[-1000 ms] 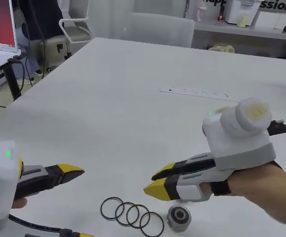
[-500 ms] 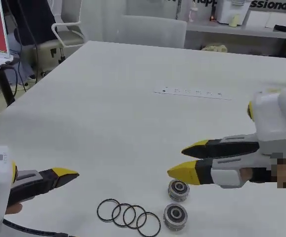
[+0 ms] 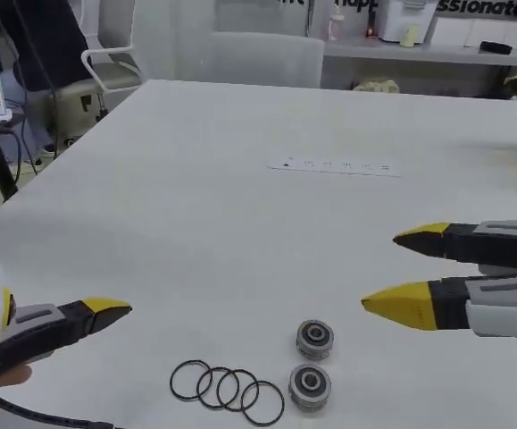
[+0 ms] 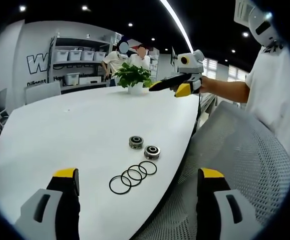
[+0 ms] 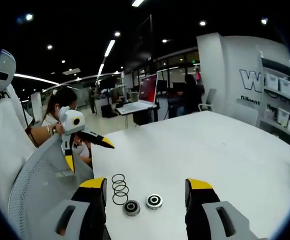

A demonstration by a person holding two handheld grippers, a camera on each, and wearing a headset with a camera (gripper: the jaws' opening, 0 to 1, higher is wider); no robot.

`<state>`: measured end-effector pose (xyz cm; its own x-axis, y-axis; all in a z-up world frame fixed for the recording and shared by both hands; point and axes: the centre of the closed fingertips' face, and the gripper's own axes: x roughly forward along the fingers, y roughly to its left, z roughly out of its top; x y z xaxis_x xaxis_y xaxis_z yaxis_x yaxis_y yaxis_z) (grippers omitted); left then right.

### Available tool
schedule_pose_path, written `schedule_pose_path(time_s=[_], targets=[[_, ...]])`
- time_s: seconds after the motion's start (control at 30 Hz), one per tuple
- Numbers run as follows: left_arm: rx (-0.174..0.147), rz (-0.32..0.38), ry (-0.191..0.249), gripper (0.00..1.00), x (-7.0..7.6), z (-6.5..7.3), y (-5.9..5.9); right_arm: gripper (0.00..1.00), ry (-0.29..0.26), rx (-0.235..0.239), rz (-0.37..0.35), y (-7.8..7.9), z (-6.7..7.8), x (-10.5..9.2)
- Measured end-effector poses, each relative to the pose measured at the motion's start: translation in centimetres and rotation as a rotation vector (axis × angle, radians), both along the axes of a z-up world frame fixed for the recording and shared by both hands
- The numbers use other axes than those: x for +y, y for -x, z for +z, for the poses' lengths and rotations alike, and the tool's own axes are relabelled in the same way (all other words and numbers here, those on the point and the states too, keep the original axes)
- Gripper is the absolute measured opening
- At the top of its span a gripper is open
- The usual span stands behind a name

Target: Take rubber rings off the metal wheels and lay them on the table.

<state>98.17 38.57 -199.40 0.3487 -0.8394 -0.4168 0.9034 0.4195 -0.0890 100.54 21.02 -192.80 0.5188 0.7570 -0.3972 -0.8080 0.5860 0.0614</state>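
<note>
Two metal wheels (image 3: 314,336) (image 3: 310,384) lie side by side near the table's front edge, with dark hubs. Left of them lies a chain of several overlapping black rubber rings (image 3: 227,390). My right gripper (image 3: 383,271) hovers open to the right of the wheels, holding nothing. In its own view the wheels (image 5: 154,201) (image 5: 131,207) and rings (image 5: 118,190) lie between its jaws. My left gripper (image 4: 137,175) is open and empty, left of the rings (image 4: 133,175) and wheels (image 4: 135,142). One yellow-tipped left finger (image 3: 106,311) is at the lower left in the head view.
The white table (image 3: 240,197) stretches far back, with a flat white strip (image 3: 334,166) at mid-table. A potted plant (image 4: 133,77) stands at the table's far end. Chairs (image 3: 258,58) and shelves sit beyond it, and people stand in the background.
My right gripper has drawn back to the right, away from the wheels, and its jaws have spread wider. A second wheel now lies uncovered beside the first. The left gripper has barely moved.
</note>
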Motion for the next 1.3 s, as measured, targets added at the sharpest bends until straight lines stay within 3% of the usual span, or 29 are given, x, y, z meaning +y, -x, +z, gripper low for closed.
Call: schedule_pose_path(time_s=[0.27,0.6,0.63,0.77,0.93,1.03,1.17,1.3], targets=[[-0.009,0.011,0.013,0.99,0.2,0.9,0.0,0.73,0.003,-0.04,-0.049,0.9,0.0,-2.3],[-0.02,0.014,0.045,0.99,-0.2,2.1,0.5,0.84,-0.032,-0.053,-0.134,1.7,-0.5,-4.8],[-0.022,0.017,0.047,0.99,-0.2,2.2,0.5,0.84,-0.038,-0.049,-0.171,2.0,-0.9,-5.9],[-0.027,0.027,0.047,0.99,-0.1,2.3,0.5,0.87,-0.041,-0.037,-0.213,2.5,-1.5,-6.9],[-0.029,0.039,0.031,0.99,0.0,2.1,0.5,0.88,-0.009,0.014,-0.259,3.5,-3.2,-8.1],[-0.032,0.039,0.014,0.98,-0.1,1.9,0.5,0.9,0.011,0.071,-0.275,4.2,-4.4,-8.5],[-0.043,0.04,-0.003,0.98,-0.1,1.8,0.5,0.91,0.042,0.09,-0.278,4.9,-5.4,-8.5],[-0.041,0.061,0.01,0.97,0.2,1.9,0.1,0.92,0.055,0.112,-0.283,5.4,-6.0,-8.5]])
